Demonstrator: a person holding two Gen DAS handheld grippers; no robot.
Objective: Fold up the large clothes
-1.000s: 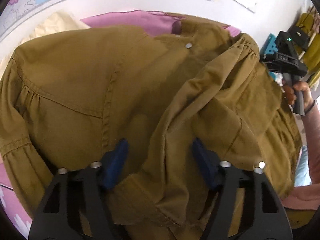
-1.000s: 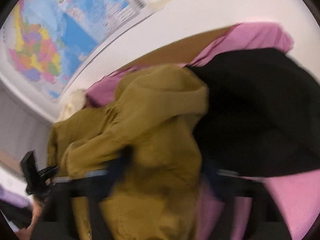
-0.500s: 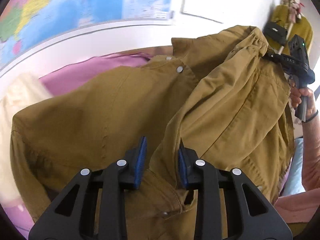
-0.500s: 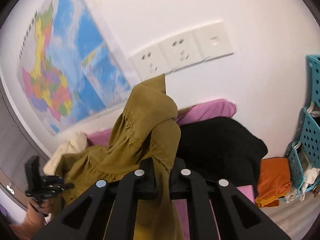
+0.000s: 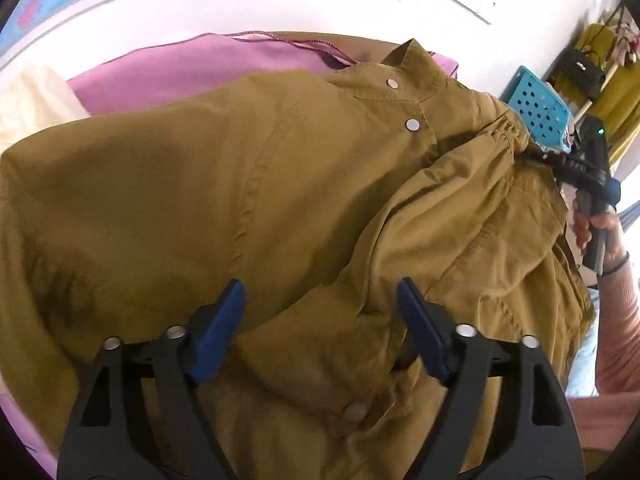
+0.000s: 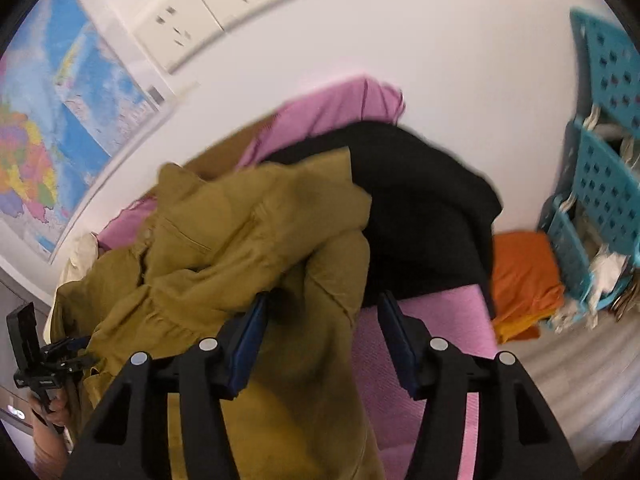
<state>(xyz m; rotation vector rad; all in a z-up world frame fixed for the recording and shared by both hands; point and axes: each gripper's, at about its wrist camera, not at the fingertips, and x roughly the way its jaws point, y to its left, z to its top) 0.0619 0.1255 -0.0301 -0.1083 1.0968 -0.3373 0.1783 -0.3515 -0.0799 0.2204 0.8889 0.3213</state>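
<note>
We record one olive jacket (image 5: 248, 184) spread over the pink bedcover (image 5: 180, 68), three snap buttons visible on it; one black garment (image 6: 424, 216) lies beside it and one orange cloth (image 6: 524, 276) on the floor. Left gripper (image 5: 320, 312) and right gripper (image 6: 320, 320) both stand with jaws apart, jacket fabric lying loose between them. Teal perforated baskets (image 6: 604, 184), stacked, hold whitish items.

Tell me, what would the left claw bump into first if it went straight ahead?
Most likely the brown jacket. The left claw is open right over its cloth, so it would meet that first.
</note>
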